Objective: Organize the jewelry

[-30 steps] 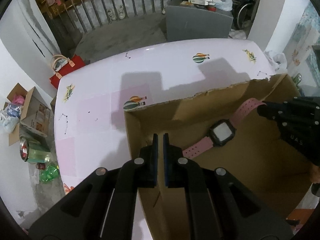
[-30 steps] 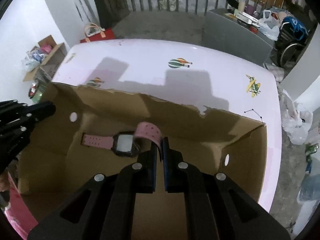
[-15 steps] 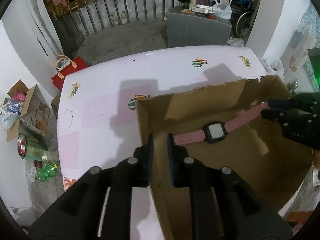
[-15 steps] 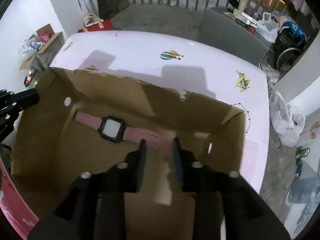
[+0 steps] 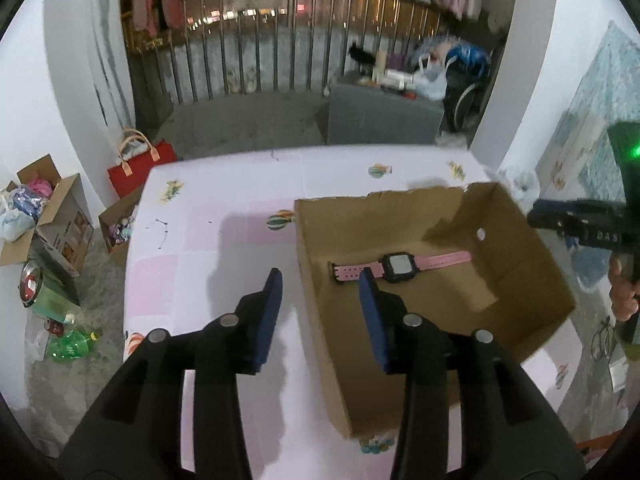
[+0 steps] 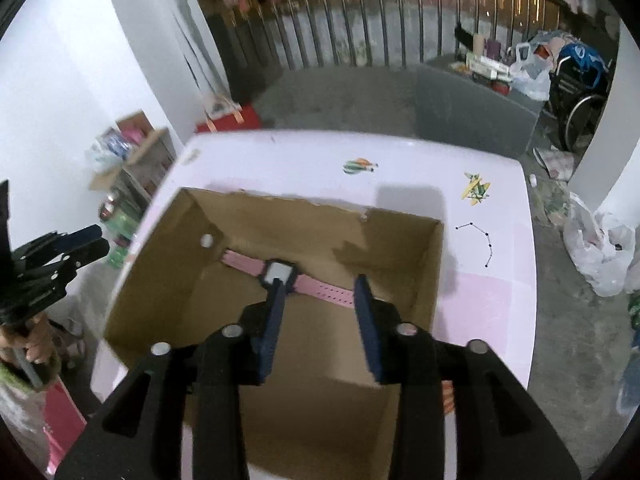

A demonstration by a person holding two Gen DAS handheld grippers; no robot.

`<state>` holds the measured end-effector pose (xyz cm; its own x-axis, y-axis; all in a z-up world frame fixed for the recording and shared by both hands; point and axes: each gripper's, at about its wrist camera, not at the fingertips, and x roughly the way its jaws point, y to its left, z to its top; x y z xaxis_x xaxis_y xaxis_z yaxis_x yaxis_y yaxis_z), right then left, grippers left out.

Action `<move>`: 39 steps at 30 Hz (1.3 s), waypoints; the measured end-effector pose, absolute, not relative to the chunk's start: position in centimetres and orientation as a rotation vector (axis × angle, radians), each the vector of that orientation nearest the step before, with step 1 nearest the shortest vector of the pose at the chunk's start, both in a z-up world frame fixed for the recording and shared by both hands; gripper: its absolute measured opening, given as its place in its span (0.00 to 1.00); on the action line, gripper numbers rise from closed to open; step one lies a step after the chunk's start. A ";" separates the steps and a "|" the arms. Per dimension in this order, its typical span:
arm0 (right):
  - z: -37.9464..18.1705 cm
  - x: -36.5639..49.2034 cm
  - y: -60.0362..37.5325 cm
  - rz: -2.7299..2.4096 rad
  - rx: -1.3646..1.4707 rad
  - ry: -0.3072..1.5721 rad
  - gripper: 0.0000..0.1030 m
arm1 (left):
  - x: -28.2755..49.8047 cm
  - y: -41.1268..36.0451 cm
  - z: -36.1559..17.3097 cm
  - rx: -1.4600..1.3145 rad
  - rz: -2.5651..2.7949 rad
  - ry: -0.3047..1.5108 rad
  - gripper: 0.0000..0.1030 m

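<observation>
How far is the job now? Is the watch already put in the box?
Done: the watch lies flat on the floor of the box. In hand: nothing; the left gripper and right gripper are both empty, jaws opening, above the box. Left: no other jewelry shows on the table.

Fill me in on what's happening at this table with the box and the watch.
A person holds a claw in each hand over a cardboard box on the pink table. A pink-strapped watch lies flat on the box floor, held by neither. The left claw and right claw are both opening, with nothing between their jaws.
</observation>
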<state>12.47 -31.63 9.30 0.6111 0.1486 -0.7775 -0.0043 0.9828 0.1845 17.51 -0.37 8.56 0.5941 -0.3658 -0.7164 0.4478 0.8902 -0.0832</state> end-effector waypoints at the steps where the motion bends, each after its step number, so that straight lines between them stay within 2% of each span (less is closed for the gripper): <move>1: 9.4 11.1 -31.5 0.090 0.170 0.885 0.42 | 16.8 0.1 8.7 0.101 -0.474 0.792 0.42; 6: 8.7 5.1 -31.3 0.083 0.182 0.801 0.42 | 12.4 2.7 8.4 0.050 -0.469 0.724 0.53; 11: 7.6 0.0 -30.6 0.066 0.162 0.734 0.42 | 8.7 3.6 7.2 0.047 -0.460 0.678 0.67; 18: 5.6 -4.0 -29.0 0.108 0.195 0.682 0.42 | 5.2 3.0 3.6 0.075 -0.501 0.688 0.71; 25: 1.7 -3.6 -24.6 0.232 0.159 0.707 0.42 | 3.2 0.7 -0.7 0.106 -0.622 0.719 0.71; 27: 0.7 -2.9 -23.4 0.263 0.140 0.726 0.42 | 2.9 -0.1 -2.1 0.134 -0.651 0.731 0.69; 30: -0.9 -1.6 -21.9 0.312 0.118 0.761 0.37 | 2.8 -1.3 -3.7 0.171 -0.664 0.760 0.58; 32: -1.6 -1.3 -21.2 0.318 0.104 0.774 0.35 | 3.3 -1.9 -4.9 0.191 -0.667 0.791 0.46; 35: -2.3 -0.9 -20.8 0.323 0.115 0.787 0.35 | 3.9 -2.8 -6.2 0.240 -0.659 0.817 0.35; 39: -2.8 -1.3 -20.8 0.317 0.148 0.795 0.35 | 4.4 -4.1 -7.9 0.310 -0.654 0.853 0.26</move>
